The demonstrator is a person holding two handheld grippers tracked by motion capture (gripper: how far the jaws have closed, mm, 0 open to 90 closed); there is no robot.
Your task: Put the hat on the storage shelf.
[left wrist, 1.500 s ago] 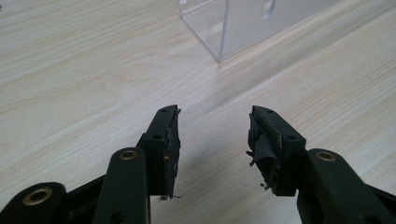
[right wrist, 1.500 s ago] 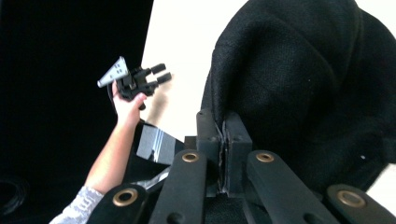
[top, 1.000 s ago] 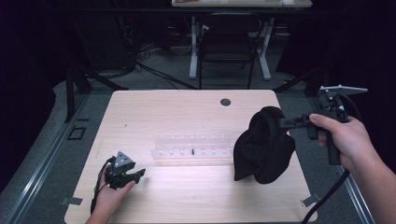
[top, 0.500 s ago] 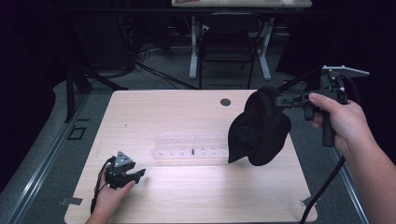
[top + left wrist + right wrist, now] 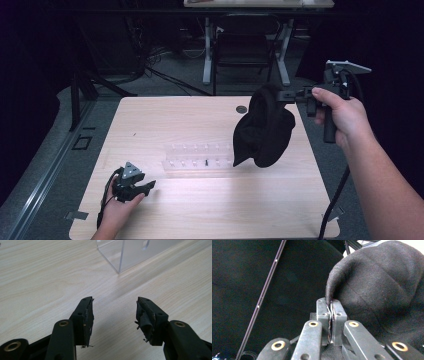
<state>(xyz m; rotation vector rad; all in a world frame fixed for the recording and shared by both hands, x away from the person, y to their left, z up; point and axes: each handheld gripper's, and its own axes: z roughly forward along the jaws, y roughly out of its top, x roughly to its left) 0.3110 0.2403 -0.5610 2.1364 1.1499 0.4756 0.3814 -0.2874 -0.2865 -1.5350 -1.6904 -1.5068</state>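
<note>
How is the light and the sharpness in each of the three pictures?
High view: table lit, surroundings dark, slightly soft. Left gripper view: bright, sharp wood grain, shadow beneath the jaws. Right gripper view: black cloth weave sharp, background dark and featureless.

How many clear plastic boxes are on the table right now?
1. The clear plastic box lies mid-table, between the left gripper and the hanging black cloth, which may hide its right end.

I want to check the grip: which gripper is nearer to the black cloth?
Right. The right gripper is shut on an edge of the black cloth, holding it above the table. The left gripper rests open near the table's front left.
</note>
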